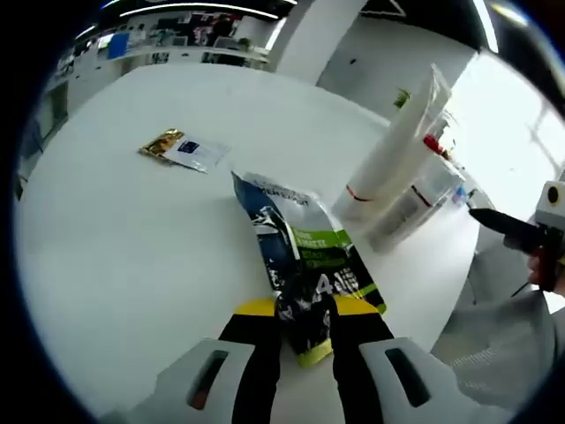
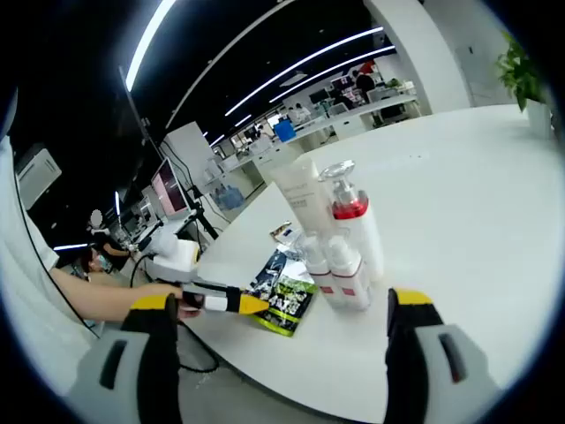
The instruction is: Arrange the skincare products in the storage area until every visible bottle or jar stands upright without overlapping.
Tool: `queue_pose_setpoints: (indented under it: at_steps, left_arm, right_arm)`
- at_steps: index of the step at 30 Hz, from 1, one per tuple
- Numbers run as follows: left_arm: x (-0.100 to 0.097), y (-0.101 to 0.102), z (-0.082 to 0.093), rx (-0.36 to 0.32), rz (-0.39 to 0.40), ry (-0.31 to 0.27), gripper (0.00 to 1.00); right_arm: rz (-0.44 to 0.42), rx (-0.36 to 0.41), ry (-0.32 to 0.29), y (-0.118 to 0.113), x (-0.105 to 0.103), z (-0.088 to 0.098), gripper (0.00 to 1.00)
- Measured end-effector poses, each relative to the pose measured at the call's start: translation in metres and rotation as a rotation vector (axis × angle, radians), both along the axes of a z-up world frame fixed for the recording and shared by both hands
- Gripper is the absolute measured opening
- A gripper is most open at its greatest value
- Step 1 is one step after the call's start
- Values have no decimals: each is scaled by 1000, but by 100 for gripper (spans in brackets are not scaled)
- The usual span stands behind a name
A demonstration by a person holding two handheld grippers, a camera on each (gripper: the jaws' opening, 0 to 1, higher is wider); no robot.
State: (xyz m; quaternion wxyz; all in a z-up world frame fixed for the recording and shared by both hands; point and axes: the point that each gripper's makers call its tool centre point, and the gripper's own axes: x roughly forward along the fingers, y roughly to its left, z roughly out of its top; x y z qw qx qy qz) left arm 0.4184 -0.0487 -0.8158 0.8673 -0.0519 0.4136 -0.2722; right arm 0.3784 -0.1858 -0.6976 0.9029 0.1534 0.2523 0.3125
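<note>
one claw (image 1: 305,327) clamped on pouch (image 1: 305,252)

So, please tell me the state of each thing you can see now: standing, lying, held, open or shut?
Green-and-blue sachet: lying on the table, its near end clamped by the left gripper.
Small gold sachet: lying flat, apart.
White tube: upright.
Pump bottle with red collar: upright.
Two small white bottles: upright, close together.
Right gripper: open, holding nothing.
</note>
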Motion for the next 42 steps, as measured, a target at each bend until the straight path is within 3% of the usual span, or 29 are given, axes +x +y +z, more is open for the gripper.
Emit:
queue_pose_setpoints:
  at_steps: [7,12,16,22,42]
  left_arm:
    - [7,11,6,189,-87,-117,36]
    - [14,1,15,236,-190,-214,38]
    - [11,-10,6,245,-249,-214,42]
    - [6,-10,-11,287,-279,-172,42]
    - [10,-14,-9,279,-279,-165,42]
  right_arm:
    - [-3,1,2,-1,0,0,100]
    - [1,-1,2,0,0,0,100]
    - [-1,0,2,-1,0,-1,100]
    - [-6,1,3,-1,0,-1,100]
    - [-3,-6,7,0,0,-2,100]
